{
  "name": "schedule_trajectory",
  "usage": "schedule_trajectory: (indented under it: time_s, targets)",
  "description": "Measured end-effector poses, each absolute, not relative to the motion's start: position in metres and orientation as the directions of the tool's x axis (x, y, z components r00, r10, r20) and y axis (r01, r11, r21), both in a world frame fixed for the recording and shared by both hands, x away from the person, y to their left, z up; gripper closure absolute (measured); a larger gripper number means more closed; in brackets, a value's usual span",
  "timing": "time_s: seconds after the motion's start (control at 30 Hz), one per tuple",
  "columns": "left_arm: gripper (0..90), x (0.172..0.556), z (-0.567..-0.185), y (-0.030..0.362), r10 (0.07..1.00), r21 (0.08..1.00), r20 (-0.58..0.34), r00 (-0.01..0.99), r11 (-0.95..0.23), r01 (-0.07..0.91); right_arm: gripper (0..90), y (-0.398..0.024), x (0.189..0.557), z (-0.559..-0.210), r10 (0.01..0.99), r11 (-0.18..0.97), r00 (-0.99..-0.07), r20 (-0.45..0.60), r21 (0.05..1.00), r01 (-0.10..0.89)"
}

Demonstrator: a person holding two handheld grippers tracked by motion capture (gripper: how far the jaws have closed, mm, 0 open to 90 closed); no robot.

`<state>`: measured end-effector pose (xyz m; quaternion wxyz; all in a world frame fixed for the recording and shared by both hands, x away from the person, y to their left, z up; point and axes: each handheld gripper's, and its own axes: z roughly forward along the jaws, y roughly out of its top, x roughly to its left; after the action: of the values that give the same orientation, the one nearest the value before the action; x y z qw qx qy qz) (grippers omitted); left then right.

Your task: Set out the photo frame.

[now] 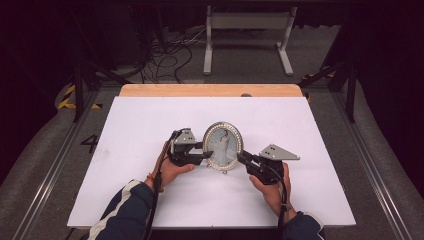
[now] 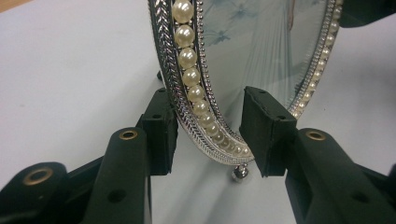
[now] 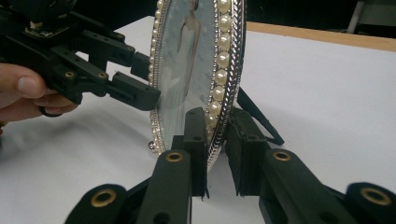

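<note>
Left to right, high view.

Left gripper (image 1: 204, 156) reaching in level at lower left edge of oval picture frame (image 1: 223, 144). In left gripper view, jaws straddling the pearl rim (image 2: 194, 88): rear pad (image 2: 159, 135) against or just off the back of the rim, front pad (image 2: 267, 130) standing clear of the glass with a visible gap. So not clamped, rim merely between the jaws. Likely positioned to take a second hold without knocking the frame over.

Frame standing upright near the middle of the white table (image 1: 150, 120), tilted slightly back, small ball foot (image 2: 240, 172) just off or on the surface. Rear strut (image 3: 259, 116) visible behind, angled down to the table. Cannot tell whether strut carries any weight.

Right gripper (image 1: 243, 159) at lower right edge. In right gripper view, pads pressed onto the rim from front and back, front pad (image 3: 196, 135) over the pearls, rear pad (image 3: 245, 140) on the back. Clenched on the frame. Probably the steadying hold: low on the rim, keeps the oval from tipping or rolling while the other side gets lined up.

Low grip points on both sides probably chosen to keep pads off the glass centre.
</note>
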<state>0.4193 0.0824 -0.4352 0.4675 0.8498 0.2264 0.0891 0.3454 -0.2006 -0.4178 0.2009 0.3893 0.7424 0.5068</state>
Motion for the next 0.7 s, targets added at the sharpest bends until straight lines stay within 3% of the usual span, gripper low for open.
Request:
schedule_trajectory:
  time_s: [0.43,0.7]
  targets:
    - [54.5,0.405,-0.435,0.088,0.478,0.822,-0.025,0.878,-0.49,0.291,76.1,-0.197,0.357,-0.418,0.773,0.195,-0.629,0.088,0.91,0.367]
    - [52.2,0.405,-0.431,0.091,0.491,0.852,-0.035,0.871,-0.441,0.283,75.1,-0.196,0.356,-0.419,0.774,0.21,-0.629,0.07,0.909,0.361]
